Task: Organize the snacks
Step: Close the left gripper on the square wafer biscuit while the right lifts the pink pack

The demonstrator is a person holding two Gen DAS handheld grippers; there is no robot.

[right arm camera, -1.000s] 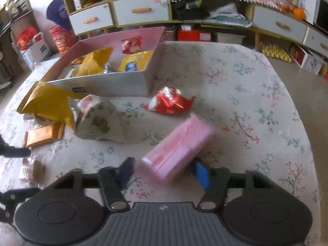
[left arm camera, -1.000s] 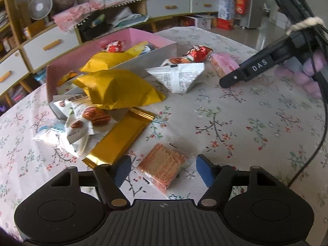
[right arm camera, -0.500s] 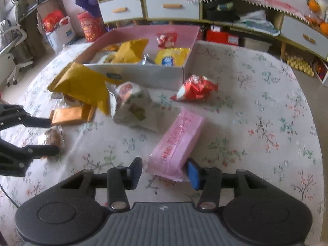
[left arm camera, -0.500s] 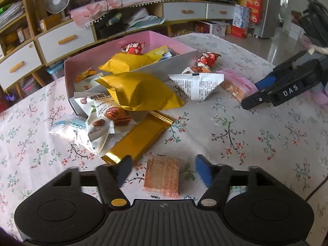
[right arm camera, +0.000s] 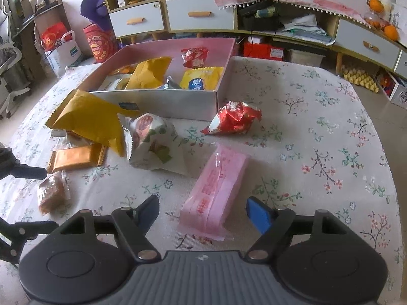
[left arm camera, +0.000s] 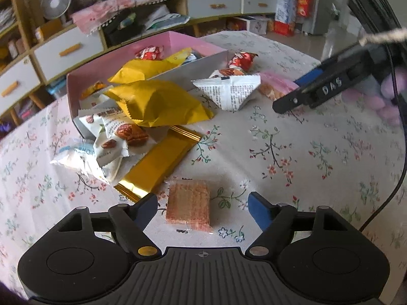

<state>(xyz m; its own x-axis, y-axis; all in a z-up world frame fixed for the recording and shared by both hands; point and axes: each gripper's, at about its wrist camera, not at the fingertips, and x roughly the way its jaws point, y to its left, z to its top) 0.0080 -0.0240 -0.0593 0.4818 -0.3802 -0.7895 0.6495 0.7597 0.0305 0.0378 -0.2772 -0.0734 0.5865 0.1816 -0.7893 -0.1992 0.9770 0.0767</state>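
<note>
Both grippers, left (left arm camera: 199, 207) and right (right arm camera: 202, 212), have just been opening, jaws spread: you straddle the clear-wrapped square wafer (left arm camera: 188, 204) and long pink packet (right arm camera: 216, 192) for pickup.

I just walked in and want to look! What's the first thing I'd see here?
A big pink box of snacks stands at the table's far side, with shiny yellow bags spilling beside it. Nearer, a pink packet lies between the right claw tips, and a wafer biscuit between the left claw tips.
</note>
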